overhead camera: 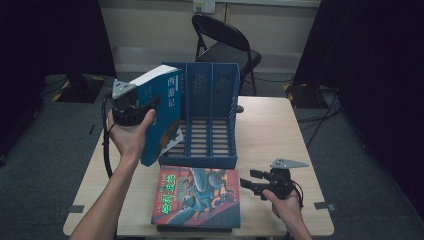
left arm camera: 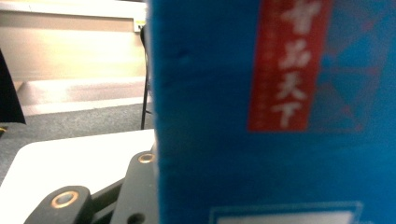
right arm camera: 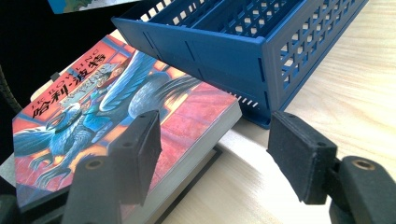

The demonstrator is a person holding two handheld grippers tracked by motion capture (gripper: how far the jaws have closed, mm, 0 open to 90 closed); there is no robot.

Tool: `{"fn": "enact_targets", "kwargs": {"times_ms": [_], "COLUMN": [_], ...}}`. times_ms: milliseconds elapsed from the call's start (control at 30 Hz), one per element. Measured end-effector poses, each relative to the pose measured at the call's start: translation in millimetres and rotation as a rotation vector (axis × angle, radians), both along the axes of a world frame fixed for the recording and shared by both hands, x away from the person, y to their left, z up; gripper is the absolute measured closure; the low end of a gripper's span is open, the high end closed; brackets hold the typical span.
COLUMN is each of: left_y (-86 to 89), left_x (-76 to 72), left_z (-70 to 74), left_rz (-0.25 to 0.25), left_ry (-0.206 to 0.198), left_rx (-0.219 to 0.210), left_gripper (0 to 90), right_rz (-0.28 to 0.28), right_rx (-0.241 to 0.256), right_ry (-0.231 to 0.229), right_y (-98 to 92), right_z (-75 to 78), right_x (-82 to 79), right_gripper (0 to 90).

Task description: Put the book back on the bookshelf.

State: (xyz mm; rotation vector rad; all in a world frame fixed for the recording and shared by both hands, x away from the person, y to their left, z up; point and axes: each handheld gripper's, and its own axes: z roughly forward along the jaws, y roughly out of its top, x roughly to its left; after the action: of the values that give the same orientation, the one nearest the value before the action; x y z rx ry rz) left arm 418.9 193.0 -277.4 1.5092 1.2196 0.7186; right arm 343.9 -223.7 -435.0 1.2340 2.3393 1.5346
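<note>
Above the left half of the table, the thick blue paperback book with white page edges (overhead camera: 160,112) is held upright and slightly tilted, its lower corner near the front left corner of the dark blue plastic slotted file rack (overhead camera: 212,117). The left gripper (overhead camera: 134,111) is clamped on the book's outer cover and spine side, jaws closed against the book; in the left gripper view the blue cover (left arm camera: 275,112) stands directly beside the one visible black jaw. Upright carriage suits the rack: its compartments are narrow vertical slots open at the top and front, so a book must enter on edge. The judged step is alignment of the book with the leftmost compartment before insertion.

The rack stands at the middle of the table, toward the far edge, its open front facing the person. Its compartments appear empty, though the held book hides part of the leftmost one.

Just before the rack, at the near edge, lies a flat illustrated paperback with a red and blue cover (overhead camera: 197,197), resting on a dark book beneath (right arm camera: 187,182). Flat stacking keeps these within reach as the probable next items.

The right gripper (overhead camera: 252,180) hovers just beside the stack's right edge, jaws apart and holding nothing; the right gripper view shows the stack corner between the pads (right arm camera: 299,161), a plausible standby position.
</note>
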Motion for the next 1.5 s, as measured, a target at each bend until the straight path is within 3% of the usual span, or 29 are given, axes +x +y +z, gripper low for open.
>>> {"fn": "enact_targets", "kwargs": {"times_ms": [400,600,733,867,1100,1167,1333,1500], "left_y": [-16.1,-20.8,-26.5,-26.3,-33.3,-35.0,-39.8,-40.1], "left_x": [18.6,28.2,35.6,40.4,44.1,48.0,50.8,50.2], "left_z": [-3.1,-11.0,-13.3,-14.5,-18.7,-22.8,-28.2,-39.6], "left_rz": [0.051,0.061,0.076,0.088,0.117,0.108,0.097,0.101], "left_ry": [0.002,-0.016,-0.013,-0.011,-0.032,-0.009,-0.021,-0.032], "left_rx": [-0.002,-0.035,-0.009,-0.035,-0.009,-0.016,0.031,0.014], "left_gripper": [61.4,61.3,61.3,61.3,61.3,61.3,61.3,61.3], "right_rz": [0.01,0.021,0.025,0.028,0.025,0.03,0.034,0.035], "right_rx": [-0.01,-0.015,-0.017,-0.019,-0.02,-0.024,-0.02,-0.02], "right_ry": [0.007,0.007,0.009,0.009,0.016,0.016,0.013,0.017], "right_y": [3.5,2.7,2.5,2.0,1.4,2.5,1.8,1.2], "right_z": [-1.4,-1.6,-2.3,-2.5,-4.2,-4.7,-4.6,-5.9], "right_x": [2.5,1.5,1.4,0.9,1.7,1.1,0.3,1.1], "right_gripper": [34.7,34.8,35.0,35.1,35.3,35.3,35.3,35.3]}}
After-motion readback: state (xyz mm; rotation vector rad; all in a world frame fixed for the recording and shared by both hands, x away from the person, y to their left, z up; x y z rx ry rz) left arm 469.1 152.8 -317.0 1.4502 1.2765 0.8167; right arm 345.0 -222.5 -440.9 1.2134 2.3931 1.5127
